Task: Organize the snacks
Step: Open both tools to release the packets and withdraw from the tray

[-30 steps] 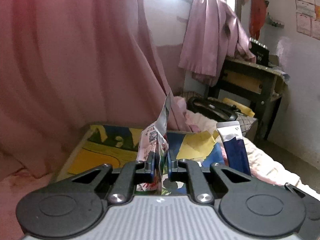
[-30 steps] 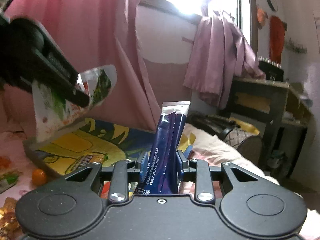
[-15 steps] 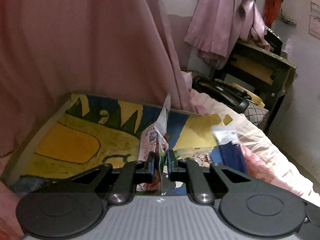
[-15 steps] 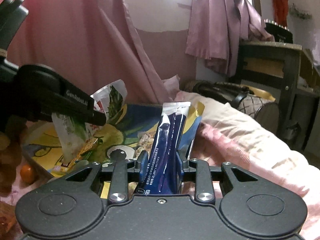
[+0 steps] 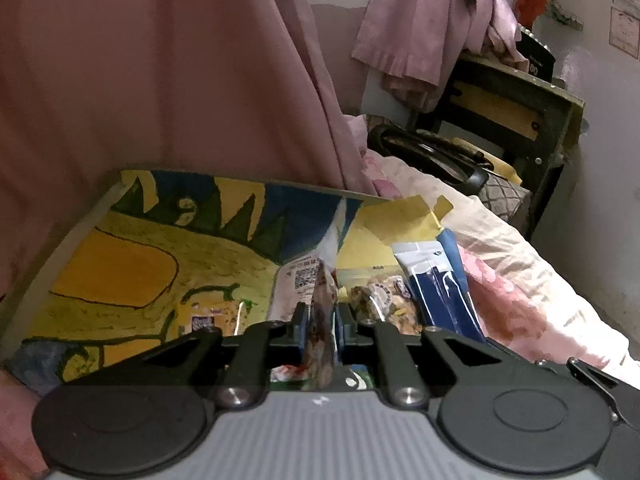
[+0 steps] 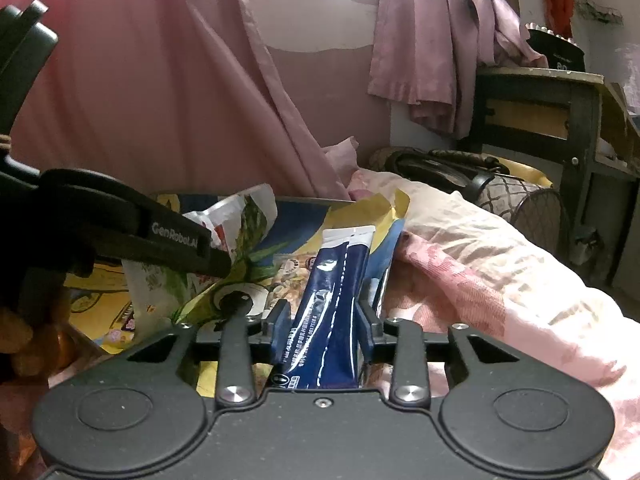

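A pink curtain (image 5: 168, 80) hangs down the left of both wrist views. Below it, on the bed, lies a box (image 5: 120, 264) printed with a yellow, blue and green cartoon; its pale rim runs along the left and far sides.

In the left wrist view, the left gripper (image 5: 320, 320) hangs over the right half of the box, and its fingers (image 5: 298, 328) are just starting to part around a white and green snack pouch (image 5: 316, 280), which stands on edge between them with its sealed top pointing up. The pads are still against the pouch. Just right of it, inside the box, lies a packet with a nut picture (image 5: 384, 296), and beyond that the dark blue sachet (image 5: 444, 292) leans against the box's torn yellow flap (image 5: 400, 220).

In the right wrist view, the left gripper (image 6: 218, 262) reaches in from the left edge, with the pouch (image 6: 240, 232) pinched at its tip above the box (image 6: 304, 216). In the middle, the right gripper (image 6: 324, 320) has the sachet (image 6: 336, 288) upright between its fingers (image 6: 280, 320); they are opening, and a thin gap shows on the right side of the sachet, which sits at the right end of the box, against the yellow flap (image 6: 384, 208).

To the right spreads a pink floral blanket (image 6: 500, 272), then a dark handbag (image 6: 440, 168), and a dark wooden table (image 6: 560, 96) with a lilac cloth (image 6: 432, 40) draped beside it.
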The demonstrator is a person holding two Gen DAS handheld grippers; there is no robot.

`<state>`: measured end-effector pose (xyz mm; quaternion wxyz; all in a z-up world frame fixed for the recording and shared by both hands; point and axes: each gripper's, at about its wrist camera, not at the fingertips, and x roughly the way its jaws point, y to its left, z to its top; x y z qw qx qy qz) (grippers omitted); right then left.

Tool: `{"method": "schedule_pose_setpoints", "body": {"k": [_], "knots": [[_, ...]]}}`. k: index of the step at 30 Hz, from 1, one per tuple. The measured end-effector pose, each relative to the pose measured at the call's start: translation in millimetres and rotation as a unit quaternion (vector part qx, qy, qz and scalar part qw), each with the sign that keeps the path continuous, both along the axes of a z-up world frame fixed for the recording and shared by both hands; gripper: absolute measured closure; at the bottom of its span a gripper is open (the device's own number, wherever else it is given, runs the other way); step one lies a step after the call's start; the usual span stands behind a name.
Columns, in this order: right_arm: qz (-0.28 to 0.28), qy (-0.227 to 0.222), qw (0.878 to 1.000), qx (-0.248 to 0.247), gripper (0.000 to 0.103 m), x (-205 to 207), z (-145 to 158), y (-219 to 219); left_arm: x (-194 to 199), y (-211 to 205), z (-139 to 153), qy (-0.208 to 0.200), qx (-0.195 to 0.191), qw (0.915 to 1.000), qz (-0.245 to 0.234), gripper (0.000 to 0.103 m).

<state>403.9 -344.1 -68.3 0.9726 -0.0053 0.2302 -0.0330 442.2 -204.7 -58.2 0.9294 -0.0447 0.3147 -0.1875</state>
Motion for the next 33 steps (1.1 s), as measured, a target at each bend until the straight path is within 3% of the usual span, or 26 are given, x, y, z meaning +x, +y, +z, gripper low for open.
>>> {"method": "schedule_pose_setpoints", "body": {"k": [3, 8, 13, 19, 26, 33], "knots": [[-0.001, 0.000, 1.000, 0.002, 0.064, 0, 0, -2, -2, 3, -1, 0.006, -0.004, 1.0000, 0.005, 0.085], [0.000, -0.010, 1.000, -0.005, 0.047, -3, 6, -2, -7, 11, 3, 0.009, -0.021, 0.9997, 0.013, 0.055], [-0.006, -0.021, 1.000, -0.003, 0.039, -9, 15, -7, -16, 20, 14, 0.001, -0.031, 0.9991, 0.028, 0.041], [-0.018, -0.055, 0.998, 0.003, 0.024, -27, 41, -8, -42, 38, 40, -0.042, -0.034, 0.9971, 0.052, 0.018], [-0.022, -0.112, 0.993, -0.005, 0.010, -70, 79, -2, -91, 62, 75, -0.099, -0.027, 0.9905, 0.091, 0.002], [-0.021, -0.159, 0.987, -0.003, 0.001, -120, 106, 10, -143, 90, 95, -0.127, -0.021, 0.9839, 0.123, 0.001]]}}
